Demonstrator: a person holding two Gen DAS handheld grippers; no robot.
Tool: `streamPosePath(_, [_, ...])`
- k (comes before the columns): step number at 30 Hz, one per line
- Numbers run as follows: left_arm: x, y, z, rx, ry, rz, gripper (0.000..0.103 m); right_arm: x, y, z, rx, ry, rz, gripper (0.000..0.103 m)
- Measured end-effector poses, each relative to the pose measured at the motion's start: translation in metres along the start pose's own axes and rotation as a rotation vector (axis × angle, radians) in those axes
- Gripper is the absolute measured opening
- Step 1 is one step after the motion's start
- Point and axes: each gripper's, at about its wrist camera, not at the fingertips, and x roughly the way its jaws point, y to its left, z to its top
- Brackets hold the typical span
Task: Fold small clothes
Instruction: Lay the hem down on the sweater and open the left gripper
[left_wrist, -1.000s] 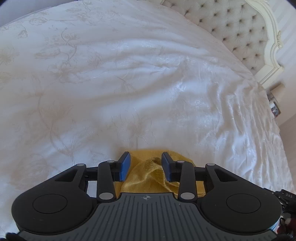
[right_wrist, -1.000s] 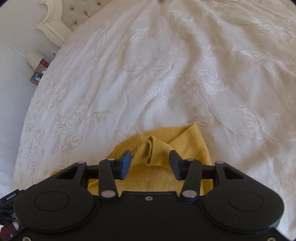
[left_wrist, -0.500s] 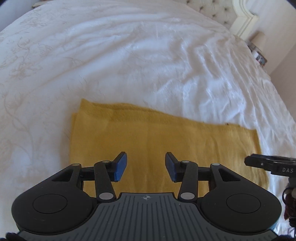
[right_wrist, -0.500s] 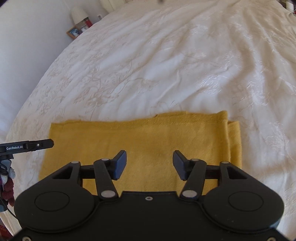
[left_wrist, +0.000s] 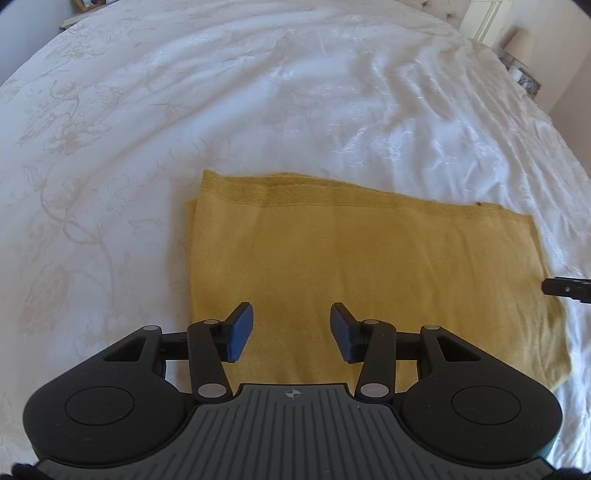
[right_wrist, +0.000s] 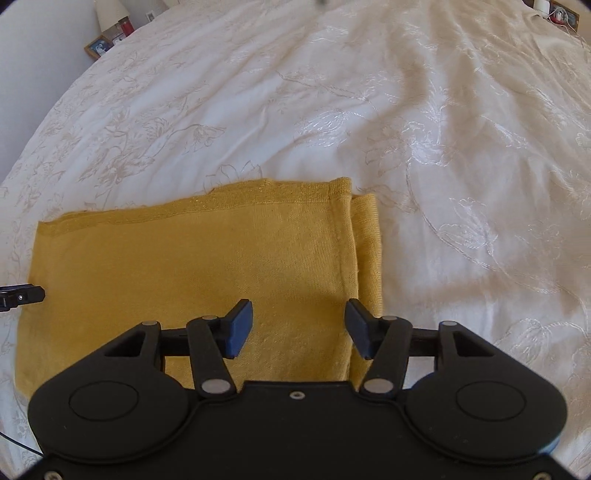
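- While both grippers hang over it with nothing between their pads, the yellow knit top (left_wrist: 369, 280) lies flat on the white bedspread (left_wrist: 258, 110), already folded into a wide rectangle.
- Left gripper (left_wrist: 291, 332): jaws apart, blue pads clear of the cloth. They've just been opening a bit wider, with nothing between them.
- Right gripper (right_wrist: 299, 328): jaws also spread, a touch wider by the look of it, holding nothing, parked over the right end of the top.
- What could go wrong, my guess: the knit looks soft and slippery on that shiny bedspread, so pinching only the top layer would peel the fold open instead of carrying the whole stack over.
- Also, if the two sides get lifted unevenly, the next fold comes out skewed. The far hem already runs at a slant in the left view.
- Grabbing too deep could snag the bedspread along with the top, since it's wrinkly and right underneath.
- View differences: the right camera shows a tucked layer (right_wrist: 367, 251) peeking out past the seam on the right edge, far clearer than the thin sliver the left camera gets on its own side.
- The left camera catches a bit of headboard (left_wrist: 484, 18) at the top; the right one shows a picture frame (right_wrist: 99, 46) beside the bed instead.
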Motion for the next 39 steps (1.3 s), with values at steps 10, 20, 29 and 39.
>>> streamPosePath(10, [-0.006,-0.093,-0.056,0.069,0.066,-0.140,0.047,-0.016,0.062,-0.056,-0.094,0.059,0.105,0.065])
streamPosePath(20, [0.014,-0.077,-0.086,0.071,0.134,-0.035,0.047,-0.008,0.033,-0.084,-0.088,0.133,-0.051,0.066])
streamPosePath(29, [0.007,-0.071,-0.093,0.021,0.123,-0.009,0.047,-0.022,0.012,-0.088,0.002,0.115,-0.044,0.066])
streamPosePath(39, [0.001,-0.058,-0.118,-0.087,0.165,-0.001,0.054,-0.048,-0.024,-0.085,0.178,0.032,0.088,0.089])
